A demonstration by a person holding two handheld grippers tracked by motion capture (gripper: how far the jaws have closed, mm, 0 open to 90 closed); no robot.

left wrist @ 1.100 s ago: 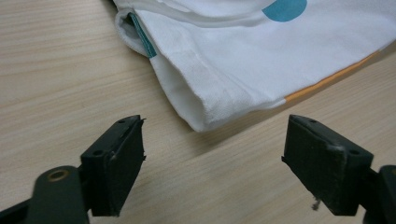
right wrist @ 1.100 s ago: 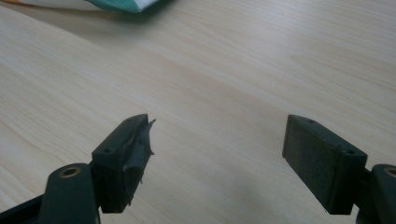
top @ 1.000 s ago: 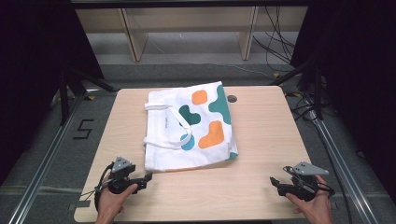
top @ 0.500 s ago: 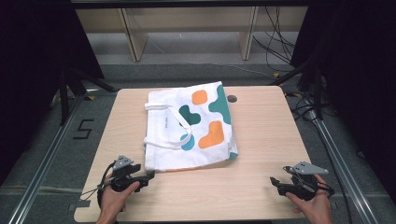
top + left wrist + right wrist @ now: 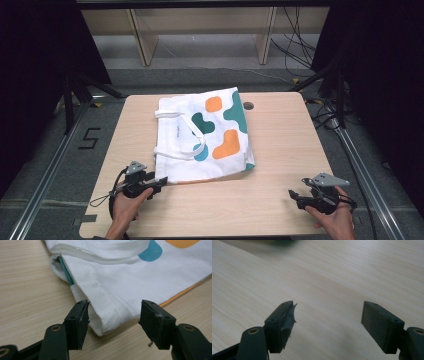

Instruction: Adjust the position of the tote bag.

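Tote bag (image 5: 205, 135) lies flat mid-counter, its near-left corner toward the front edge of the counter (image 5: 280, 150). Left hand-held gripper (image 5: 159, 184) sits at that corner; jaws have just been closing, the bag corner (image 5: 105, 322) between them, right pad not yet touching. Right hand-held gripper (image 5: 295, 196) rests near the front-right corner, jaws spread over bare wood, well apart from the bag.

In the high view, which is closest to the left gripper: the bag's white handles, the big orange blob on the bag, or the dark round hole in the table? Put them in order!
From the left gripper:
1. White handles, on the bag's left part, nearest.
2. Big orange blob, on the bag's right part.
3. Dark round hole, in the table beyond the bag's far right corner, farthest.
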